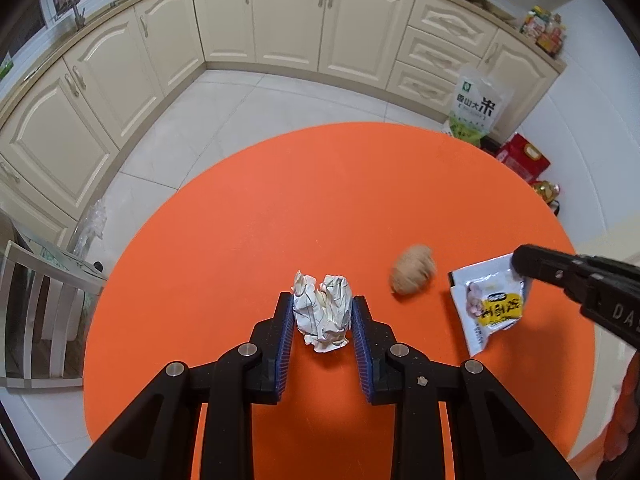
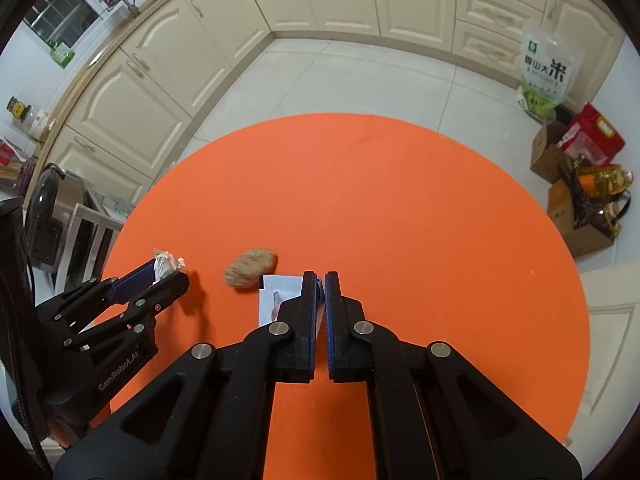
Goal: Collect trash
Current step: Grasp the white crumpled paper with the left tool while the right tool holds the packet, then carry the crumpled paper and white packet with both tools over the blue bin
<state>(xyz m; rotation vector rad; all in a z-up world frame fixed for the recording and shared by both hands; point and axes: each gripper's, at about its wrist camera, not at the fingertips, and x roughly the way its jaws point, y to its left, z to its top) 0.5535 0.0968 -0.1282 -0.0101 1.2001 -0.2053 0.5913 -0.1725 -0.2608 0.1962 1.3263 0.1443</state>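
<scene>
rice bag [image 2: 543, 70] stands beside open boxes [image 2: 550, 156].

The far half of the orange table [image 1: 320, 200] lies open; a brown lump [image 1: 412, 275] sits between both grippers.

Both tools are built of matte black plastic linkages joined by round silver pins; the left gripper [image 1: 322, 312] is fitted with ribbed blue pads [image 1: 285, 344]; the same blue lining is seen on the right gripper [image 2: 320, 280]; white "GenRobot.AI" lettering is printed below the left gripper's linkage; a black cable is seen beside it.
</scene>
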